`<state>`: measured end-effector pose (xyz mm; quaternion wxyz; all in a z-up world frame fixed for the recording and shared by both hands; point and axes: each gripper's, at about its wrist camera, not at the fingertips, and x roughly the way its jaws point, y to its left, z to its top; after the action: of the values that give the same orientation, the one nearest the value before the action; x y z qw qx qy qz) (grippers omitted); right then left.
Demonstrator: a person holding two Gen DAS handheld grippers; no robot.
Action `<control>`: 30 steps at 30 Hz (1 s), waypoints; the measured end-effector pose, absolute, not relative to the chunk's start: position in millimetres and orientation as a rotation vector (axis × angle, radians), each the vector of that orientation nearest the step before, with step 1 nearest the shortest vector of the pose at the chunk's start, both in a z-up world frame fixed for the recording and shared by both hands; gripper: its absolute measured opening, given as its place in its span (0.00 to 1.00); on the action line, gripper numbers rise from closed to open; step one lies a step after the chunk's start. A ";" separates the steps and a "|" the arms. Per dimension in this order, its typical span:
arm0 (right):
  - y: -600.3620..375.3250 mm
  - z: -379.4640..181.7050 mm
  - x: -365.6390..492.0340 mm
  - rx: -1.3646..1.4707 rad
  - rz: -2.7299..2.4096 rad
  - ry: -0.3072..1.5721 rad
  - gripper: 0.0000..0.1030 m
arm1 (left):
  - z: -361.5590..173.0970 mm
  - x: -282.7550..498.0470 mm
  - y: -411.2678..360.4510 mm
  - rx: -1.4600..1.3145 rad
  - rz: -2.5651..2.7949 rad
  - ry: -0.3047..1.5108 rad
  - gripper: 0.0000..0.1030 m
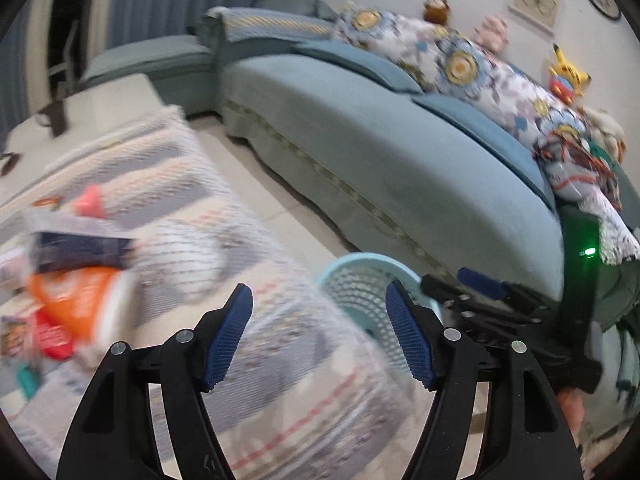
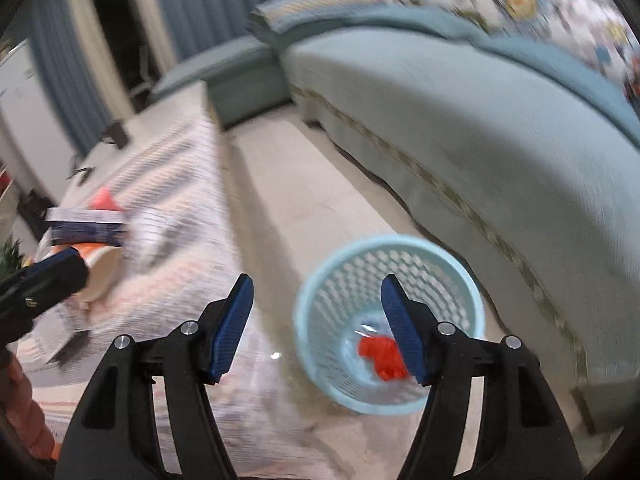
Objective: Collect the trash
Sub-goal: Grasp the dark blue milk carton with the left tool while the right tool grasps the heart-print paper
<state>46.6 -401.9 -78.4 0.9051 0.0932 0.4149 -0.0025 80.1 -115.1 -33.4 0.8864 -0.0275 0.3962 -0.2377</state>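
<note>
- Trash, a red crumpled piece [image 2: 385, 356] beside a clear wrapper, lies at the bottom of the light-blue mesh bin [image 2: 320, 292], which stands on the pale floor between the table and the sofa.
- Right gripper [image 2: 316, 330] has its blue pads spread wide with nothing between them; the bin's opening shows just past its right pad.
- Left gripper [image 1: 320, 334] likewise stands with its fingers parted and empty, over the edge of the striped tablecloth [image 1: 256, 360].
- In the left wrist view the bin [image 1: 352, 276] shows between the pads, and the right gripper's dark body crosses just beyond it.
- More litter sits on the cloth, blurred: an orange wrapper [image 1: 76, 300], a dark blue box [image 1: 80, 252], a white crumpled lump [image 1: 180, 256] and a pale cup on its side [image 2: 102, 276].
- Beyond lies the teal sofa [image 1: 400, 160] with floral cushions and plush toys along its back.
</note>
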 end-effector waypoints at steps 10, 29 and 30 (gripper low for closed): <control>-303.2 -44.5 31.0 0.108 0.124 0.755 0.66 | -35.4 45.1 36.1 -0.097 -0.250 0.787 0.75; -255.5 -73.7 30.7 0.085 0.179 0.839 0.66 | -101.7 41.4 83.9 0.022 -0.241 0.913 0.75; -256.2 -74.6 30.9 0.089 0.180 0.843 0.66 | -97.5 38.4 83.2 0.000 -0.283 0.925 0.77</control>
<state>30.9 -256.2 -74.6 0.9076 0.0433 0.4084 0.0871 38.4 83.2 -97.5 0.8853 -0.0002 0.4448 -0.1360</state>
